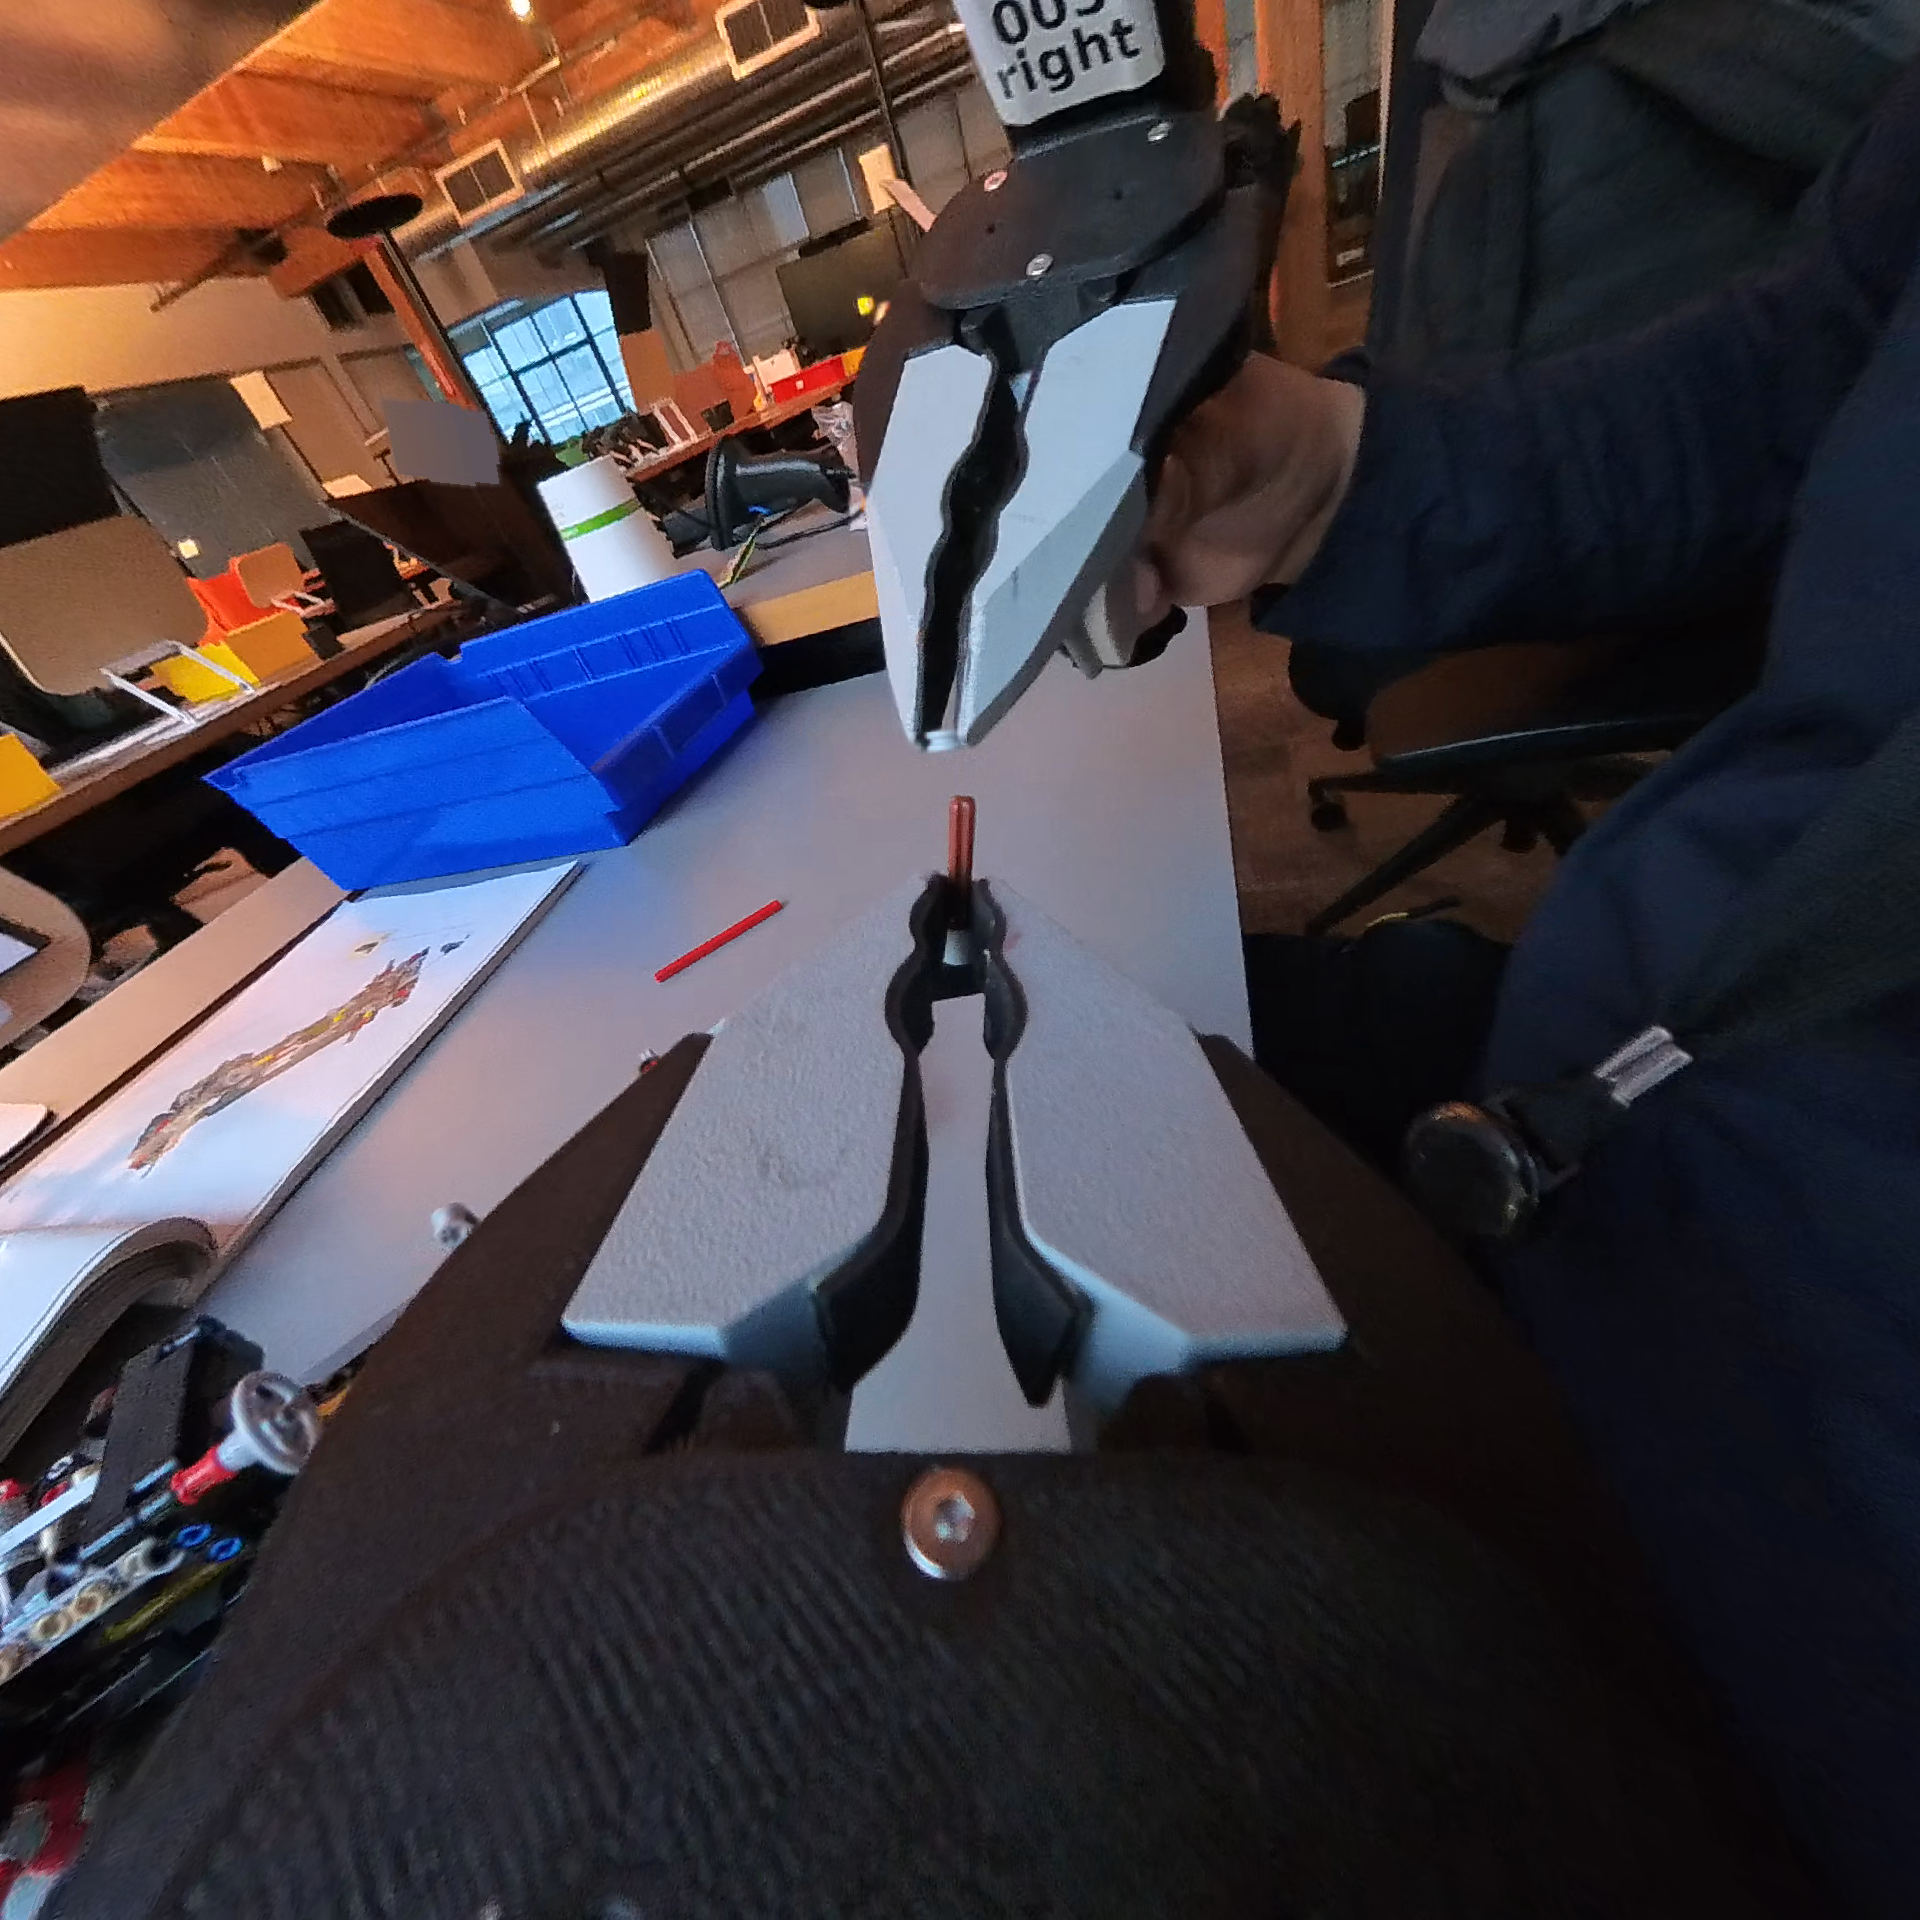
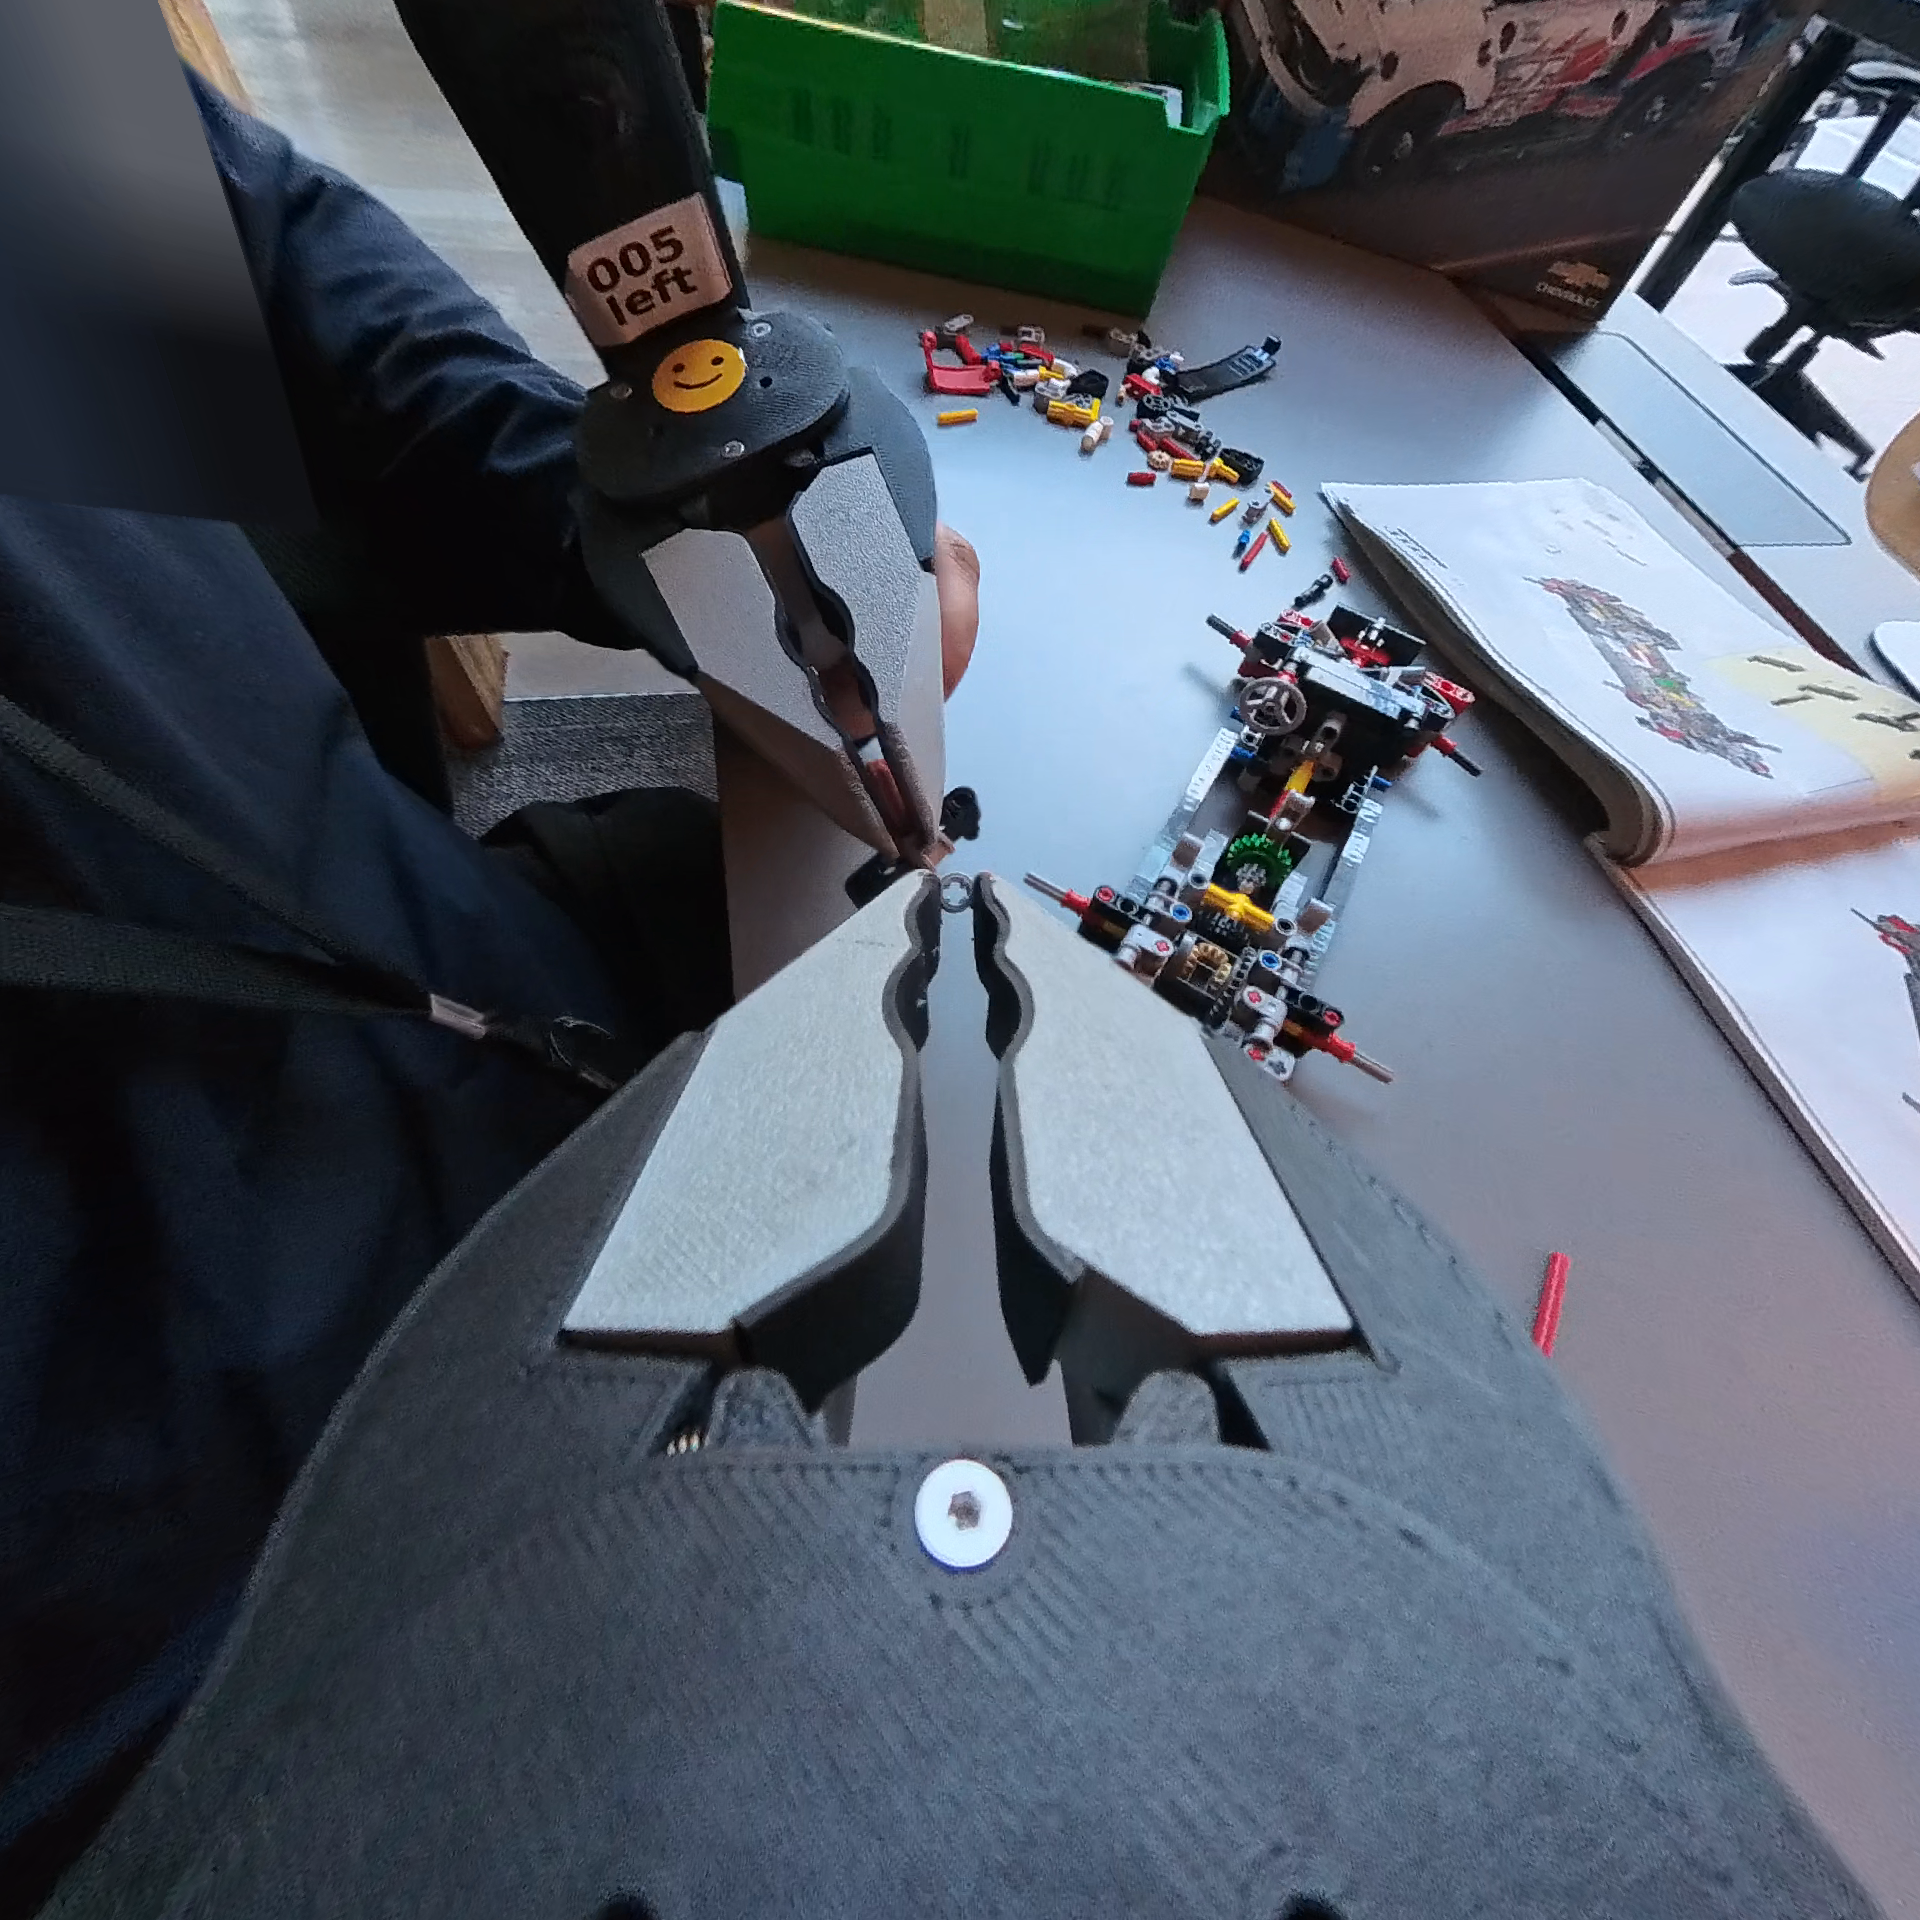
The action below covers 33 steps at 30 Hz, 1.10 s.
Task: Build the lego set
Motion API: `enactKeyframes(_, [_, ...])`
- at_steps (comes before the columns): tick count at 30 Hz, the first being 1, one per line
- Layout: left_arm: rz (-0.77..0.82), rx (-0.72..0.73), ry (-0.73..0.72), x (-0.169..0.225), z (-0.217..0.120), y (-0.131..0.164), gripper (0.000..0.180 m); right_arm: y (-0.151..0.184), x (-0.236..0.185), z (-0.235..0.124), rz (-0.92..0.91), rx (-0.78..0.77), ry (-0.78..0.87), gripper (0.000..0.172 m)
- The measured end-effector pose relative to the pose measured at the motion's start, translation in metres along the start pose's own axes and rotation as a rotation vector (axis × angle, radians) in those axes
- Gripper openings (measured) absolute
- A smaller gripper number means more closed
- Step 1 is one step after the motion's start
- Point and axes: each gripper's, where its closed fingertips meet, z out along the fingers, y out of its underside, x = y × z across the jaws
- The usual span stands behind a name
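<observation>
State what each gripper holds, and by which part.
Left gripper: reddish-brown axle, pinched near its base. Right gripper: small grey ring, across its rim.

open-plan office (desks, ceiling ducts)

Left gripper jaws closed on a brown-red rod, pads pressing its sides, rod sticking out past the tips. Right gripper tips pinch a small grey ring at the very end. Right gripper comes in tilted, tips just off the rod's free end, not touching. A hand in a dark sleeve grips the right gripper's handle.
</observation>
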Motion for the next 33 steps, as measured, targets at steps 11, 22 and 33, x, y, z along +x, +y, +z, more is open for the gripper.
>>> enactKeyframes(11, [-0.154, 0.011, 0.255, 0.008, -0.004, 0.002, 0.001, -0.015, -0.011, 0.009, -0.049, 0.082, -0.215, 0.004])
enactKeyframes(22, [-0.343, 0.033, 0.344, -0.006, -0.012, 0.002, 0.002, 0.032, 0.009, 0.019, -0.010, -0.066, -0.182, 0.004])
enactKeyframes(33, [-0.305, 0.001, 0.310, -0.010, -0.012, 0.008, 0.002, 0.117, 0.017, 0.023, -0.076, -0.401, -0.118, 0.003])
